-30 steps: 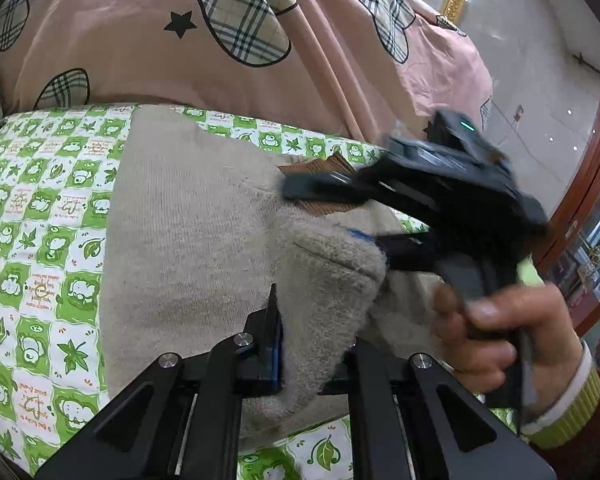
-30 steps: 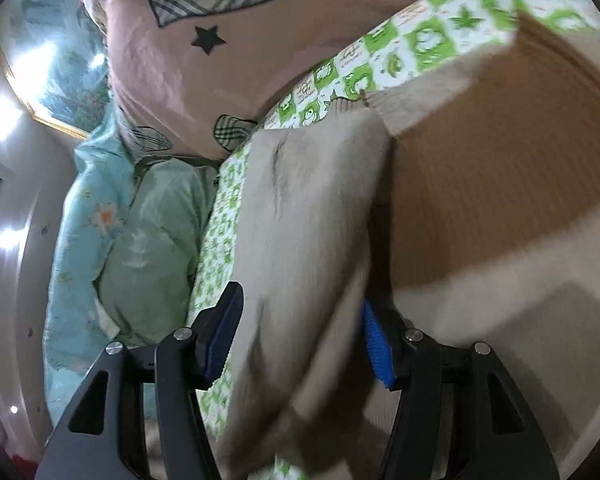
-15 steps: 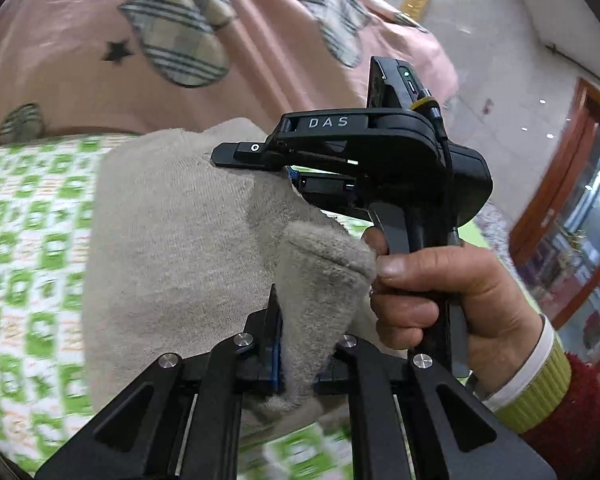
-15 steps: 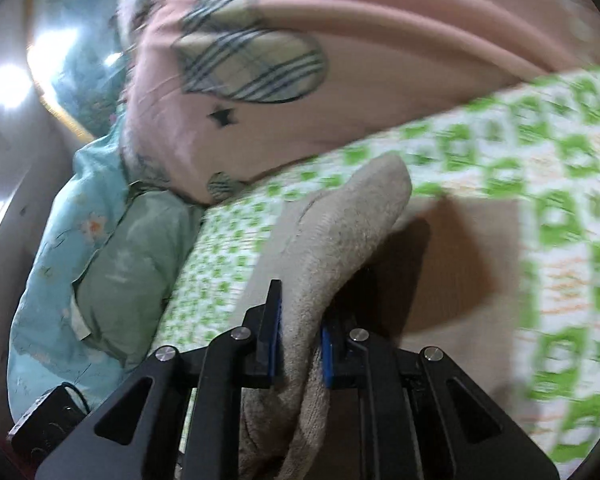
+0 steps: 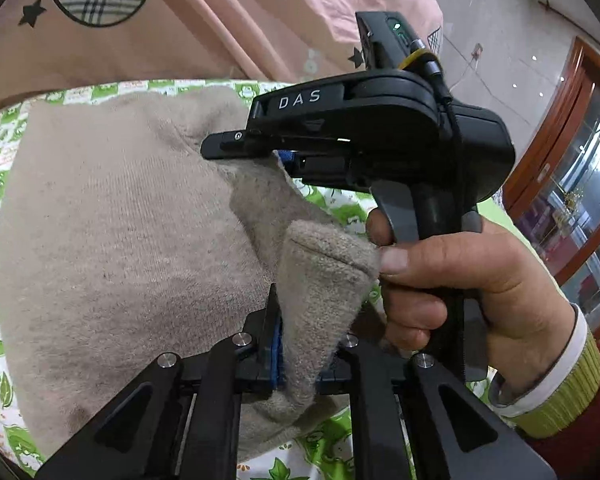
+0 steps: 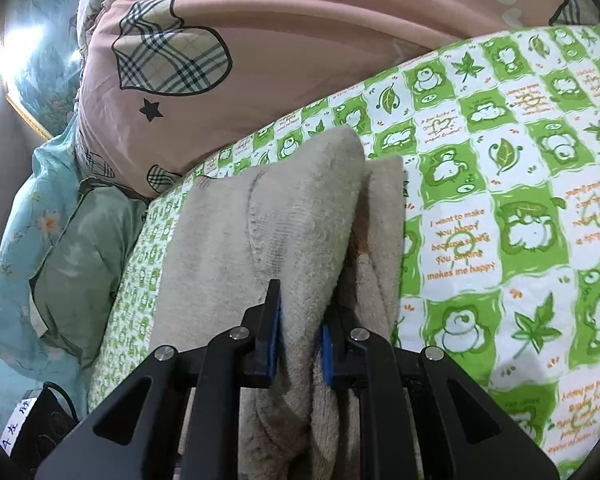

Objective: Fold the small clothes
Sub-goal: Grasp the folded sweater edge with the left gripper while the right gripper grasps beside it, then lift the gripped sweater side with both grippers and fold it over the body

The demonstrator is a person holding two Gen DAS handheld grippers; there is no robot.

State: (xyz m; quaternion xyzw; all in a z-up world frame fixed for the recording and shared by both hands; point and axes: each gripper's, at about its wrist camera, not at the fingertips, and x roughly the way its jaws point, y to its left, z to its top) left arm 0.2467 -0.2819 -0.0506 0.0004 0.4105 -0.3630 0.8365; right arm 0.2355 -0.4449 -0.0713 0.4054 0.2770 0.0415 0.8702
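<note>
A beige knit garment (image 5: 112, 240) lies on a green and white frog-print sheet (image 6: 500, 220). My left gripper (image 5: 300, 352) is shut on a raised fold of the garment at its near edge. My right gripper (image 6: 298, 336) is shut on another fold of the same garment (image 6: 284, 232), lifted off the sheet. In the left wrist view the right gripper's black body (image 5: 380, 140) sits just beyond the left one, held by a hand (image 5: 460, 280), its tips pinching the cloth.
A pink quilt with plaid hearts (image 6: 260, 60) is heaped along the far side of the bed. Teal and green pillows (image 6: 60, 248) lie at the left. A black box with a cable (image 6: 36, 420) sits at the lower left. A wooden glass cabinet (image 5: 572, 184) stands at the right.
My right gripper closed on the garment's fold and lifted it. Both grippers came closer together, raising the cloth edge off the sheet.
</note>
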